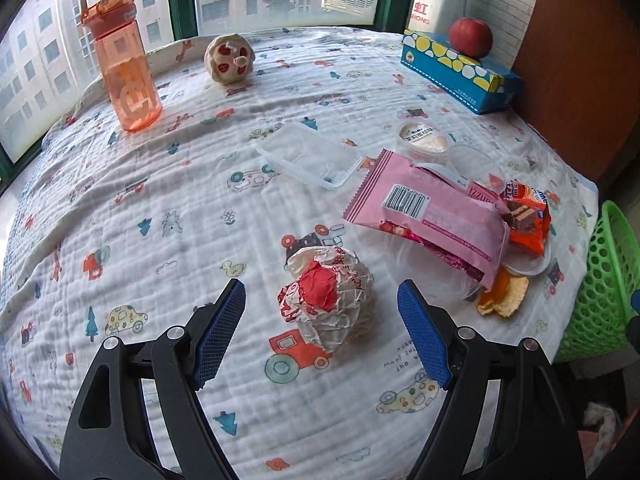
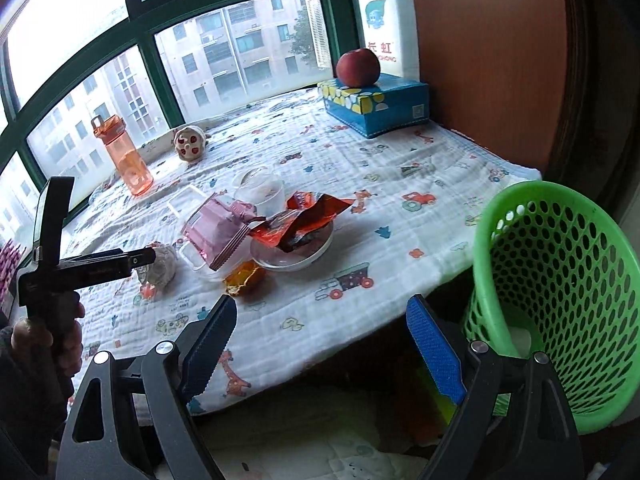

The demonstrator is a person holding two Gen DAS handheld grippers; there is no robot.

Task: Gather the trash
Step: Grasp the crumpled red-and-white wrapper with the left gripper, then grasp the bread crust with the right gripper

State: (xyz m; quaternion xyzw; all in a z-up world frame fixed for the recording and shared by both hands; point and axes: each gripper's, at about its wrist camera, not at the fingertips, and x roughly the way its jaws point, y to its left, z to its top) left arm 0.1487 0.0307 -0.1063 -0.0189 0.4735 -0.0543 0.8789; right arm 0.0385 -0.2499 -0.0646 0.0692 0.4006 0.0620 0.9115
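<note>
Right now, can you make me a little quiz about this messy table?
1. True or false: the apple sits on the blue tissue box.
2. What lies between the left gripper fingers: A) crumpled paper ball, B) orange bottle, C) pink wrapper?
3. What colour is the basket beside the table?

Key: 1 true. 2 A, not yet gripped. 3 green.

White quilted cloth (image 1: 192, 208) printed with cartoon cars and trees; blue pads on black left gripper (image 1: 321, 294). Between the jaws: crumpled red-and-white paper ball (image 1: 328, 300). Beyond the right jaw: pink wrapper (image 1: 432, 216), orange packet (image 1: 528, 220), green perforated basket (image 1: 600, 288).
</note>
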